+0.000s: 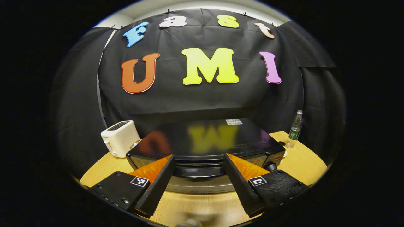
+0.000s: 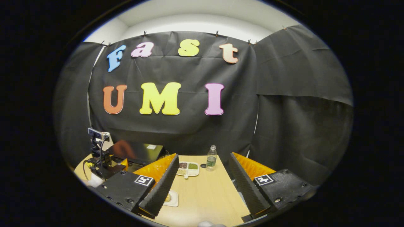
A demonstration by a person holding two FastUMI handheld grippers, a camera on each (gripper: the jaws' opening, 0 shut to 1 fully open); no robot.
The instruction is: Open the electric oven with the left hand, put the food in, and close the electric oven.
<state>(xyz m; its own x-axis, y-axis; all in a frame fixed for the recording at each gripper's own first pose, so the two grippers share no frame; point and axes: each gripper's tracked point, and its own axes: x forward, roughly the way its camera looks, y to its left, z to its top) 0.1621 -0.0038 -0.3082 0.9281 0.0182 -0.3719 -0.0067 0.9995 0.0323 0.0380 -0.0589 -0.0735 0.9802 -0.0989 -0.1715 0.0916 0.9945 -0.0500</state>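
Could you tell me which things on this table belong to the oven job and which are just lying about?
Part of the job:
- electric oven, door shut
- divided food tray
- left claw, open at the oven's front
- right claw, open

Just lying about:
- white toaster
- water bottle

Left gripper (image 1: 199,164): black textured finger mounts w/ screws, square b/w marker on each, serrated inner faces. Right gripper (image 2: 203,168): same build, same markers.
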